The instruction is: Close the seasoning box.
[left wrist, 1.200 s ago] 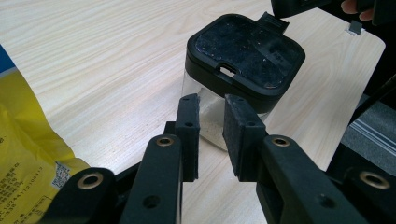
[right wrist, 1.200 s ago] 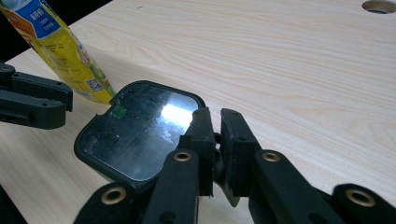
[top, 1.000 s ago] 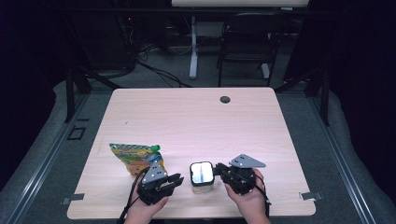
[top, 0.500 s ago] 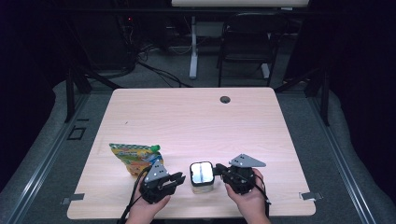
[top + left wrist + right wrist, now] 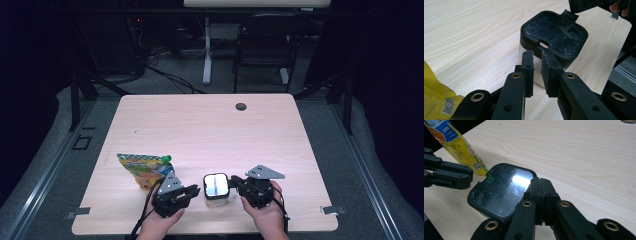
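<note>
A dim room with dark flooring, a chair and cables surrounds a pale wood-grain counter (image 5: 210, 130).

High view: a small clear container with a black snap lid (image 5: 216, 186) stands near the counter's front edge, between the two hand-held tools. The left tongs (image 5: 192, 191) point at it from the left, with a narrow gap left to its side. The right tongs (image 5: 234, 183) meet its right side. A yellow-green snack pouch (image 5: 142, 169) lies just behind the left hand. Compared with the earlier frames, both hands are in the same place and the container has not shifted.

Left gripper view: the jaws of the left tongs (image 5: 537, 61) have just been closing. They are now narrowly parted, tips just short of the lid's front latch notch, with nothing clamped between them. The clear wall of the container (image 5: 554, 32) shows below the lid. The lid's far tab lies under the right tool at the frame's top edge.

Right gripper view: the right tongs (image 5: 541, 185) are closed, pads pressed together at the edge of the lid (image 5: 501, 190). The tab is hidden by the pads, so a pinch on it is probable, not confirmed. The pouch (image 5: 456, 147) stands beyond.

Judgement: the right side anchors the container while the left prepares to work the latch, so lid opening is not yet started.
</note>
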Motion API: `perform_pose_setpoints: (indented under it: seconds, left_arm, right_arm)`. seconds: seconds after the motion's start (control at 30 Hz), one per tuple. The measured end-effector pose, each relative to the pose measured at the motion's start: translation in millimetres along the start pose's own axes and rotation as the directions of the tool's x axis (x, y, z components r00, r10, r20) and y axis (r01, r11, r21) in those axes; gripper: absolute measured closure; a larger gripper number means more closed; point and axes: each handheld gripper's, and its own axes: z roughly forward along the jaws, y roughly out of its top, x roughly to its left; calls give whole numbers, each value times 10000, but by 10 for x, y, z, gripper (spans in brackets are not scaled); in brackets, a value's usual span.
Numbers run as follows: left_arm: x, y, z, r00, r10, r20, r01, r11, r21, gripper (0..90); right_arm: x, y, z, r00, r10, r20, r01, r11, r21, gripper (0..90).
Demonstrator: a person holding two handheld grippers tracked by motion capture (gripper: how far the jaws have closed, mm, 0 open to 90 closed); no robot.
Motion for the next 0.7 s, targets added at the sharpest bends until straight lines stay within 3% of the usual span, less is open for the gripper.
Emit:
perform_pose_setpoints:
  seconds: [0.1,0.3,0.7]
  left_arm:
    - [2,-6,10,10000,-79,-17,79,10000,-10,836]
    - [-16,-12,45,9993,-50,358,48,10000,73,900]
    - [-67,-21,79,9985,169,526,-183,9994,278,900]
  right_arm:
    - [17,-6,0,10000,-42,73,43,10000,-54,900]
    - [16,-8,-1,9999,-86,80,87,9999,-58,900]
    - [-3,-13,-5,10000,-40,17,40,10000,-34,900]
